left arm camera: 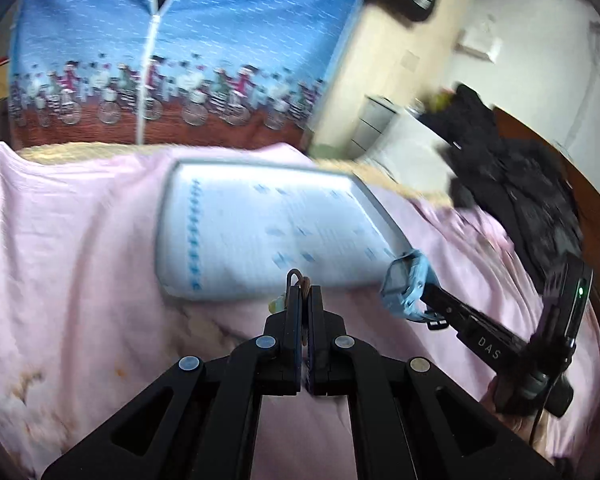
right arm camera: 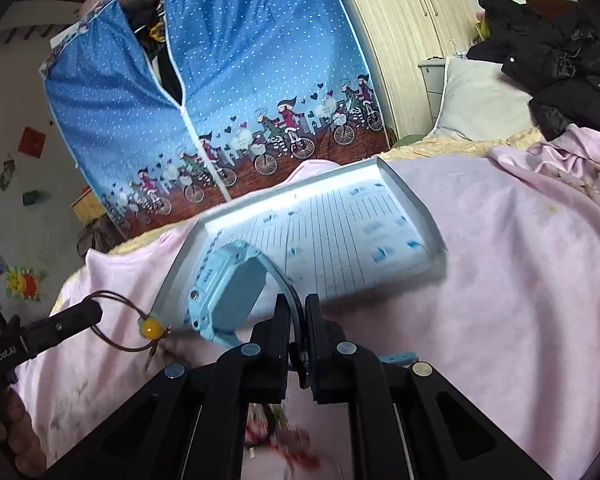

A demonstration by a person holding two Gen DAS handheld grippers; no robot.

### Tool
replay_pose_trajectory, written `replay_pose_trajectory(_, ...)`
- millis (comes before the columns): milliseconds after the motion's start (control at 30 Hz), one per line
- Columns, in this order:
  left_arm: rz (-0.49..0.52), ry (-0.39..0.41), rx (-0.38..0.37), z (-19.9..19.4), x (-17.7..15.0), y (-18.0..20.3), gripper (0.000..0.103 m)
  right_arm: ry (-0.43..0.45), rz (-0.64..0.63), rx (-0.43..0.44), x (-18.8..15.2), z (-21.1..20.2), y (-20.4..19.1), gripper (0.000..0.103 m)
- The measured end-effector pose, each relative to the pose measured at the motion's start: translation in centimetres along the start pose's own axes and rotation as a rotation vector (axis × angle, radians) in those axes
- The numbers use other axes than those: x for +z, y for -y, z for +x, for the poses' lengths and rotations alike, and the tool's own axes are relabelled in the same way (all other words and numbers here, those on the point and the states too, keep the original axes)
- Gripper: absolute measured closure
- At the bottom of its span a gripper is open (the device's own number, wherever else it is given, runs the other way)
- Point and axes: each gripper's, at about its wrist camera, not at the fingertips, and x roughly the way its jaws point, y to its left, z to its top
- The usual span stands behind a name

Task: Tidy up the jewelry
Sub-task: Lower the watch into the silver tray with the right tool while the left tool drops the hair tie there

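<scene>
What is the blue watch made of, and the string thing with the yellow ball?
The blue watch looks like smooth matte plastic, with a bendy, rubbery-looking strap. The string seems a thin brown cord, maybe leather; its yellow bead is glossy, perhaps glass or plastic.

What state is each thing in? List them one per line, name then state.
Left gripper: shut on the brown cord bracelet.
Brown cord bracelet with yellow bead: hanging from the left gripper.
Right gripper: shut on the watch strap.
Light-blue plastic watch: held up.
White lined shallow tray: holding nothing.
Blue fabric wardrobe: zip partly open.
</scene>
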Motion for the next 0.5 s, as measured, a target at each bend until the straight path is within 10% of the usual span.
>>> replay_pose_trajectory(500, -0.151, -0.035, 0.118, 9.3, 2.1, -6.6, 0.103, -0.051, -0.087, -0.019, 1.6, 9.2, 0.6, 0.095)
